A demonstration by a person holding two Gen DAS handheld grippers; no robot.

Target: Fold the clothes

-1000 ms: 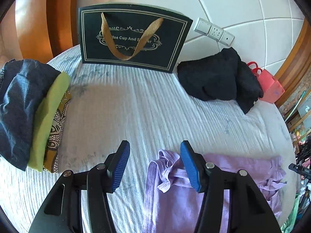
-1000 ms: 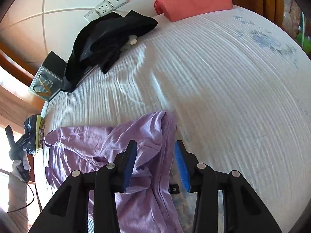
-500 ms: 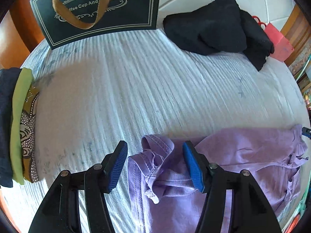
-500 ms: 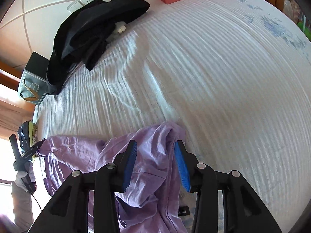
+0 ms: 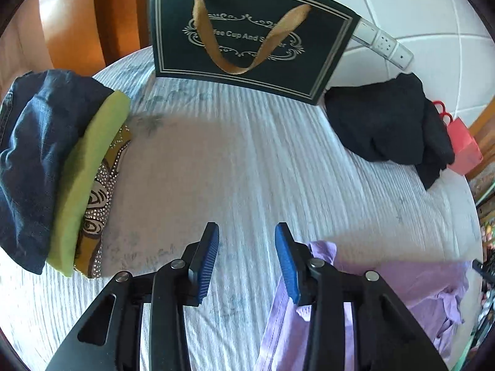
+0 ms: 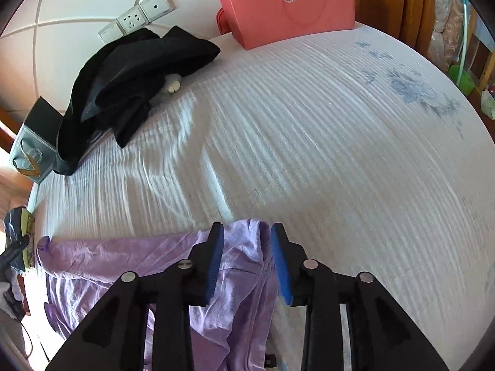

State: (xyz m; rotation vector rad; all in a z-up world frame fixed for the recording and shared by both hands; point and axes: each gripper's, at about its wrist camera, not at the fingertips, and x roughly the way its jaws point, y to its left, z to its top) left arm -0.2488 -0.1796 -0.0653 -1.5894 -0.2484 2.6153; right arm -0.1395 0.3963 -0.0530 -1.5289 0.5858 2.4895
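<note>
A crumpled lilac shirt (image 6: 130, 266) lies on the white bed, also in the left wrist view (image 5: 411, 287) at lower right. My left gripper (image 5: 247, 259) is open over bare sheet, the shirt's corner just outside and under its right finger. My right gripper (image 6: 247, 259) is open with a raised fold of the shirt's far edge between its blue pads (image 6: 280, 262), not clamped. A stack of folded clothes (image 5: 49, 170), denim, green and patterned, lies at the left.
A dark paper bag (image 5: 247, 37) stands against the headboard. A heap of black clothes (image 5: 386, 130) lies beside it, also in the right wrist view (image 6: 130, 80). A coral bag (image 6: 287, 6) stands at the back. The bed's edge (image 6: 482, 160) curves down right.
My left gripper moved left off the shirt's collar and tilted up; its jaws now hold nothing. My right gripper stayed over the shirt's edge, and the shirt looks pulled out flatter.
</note>
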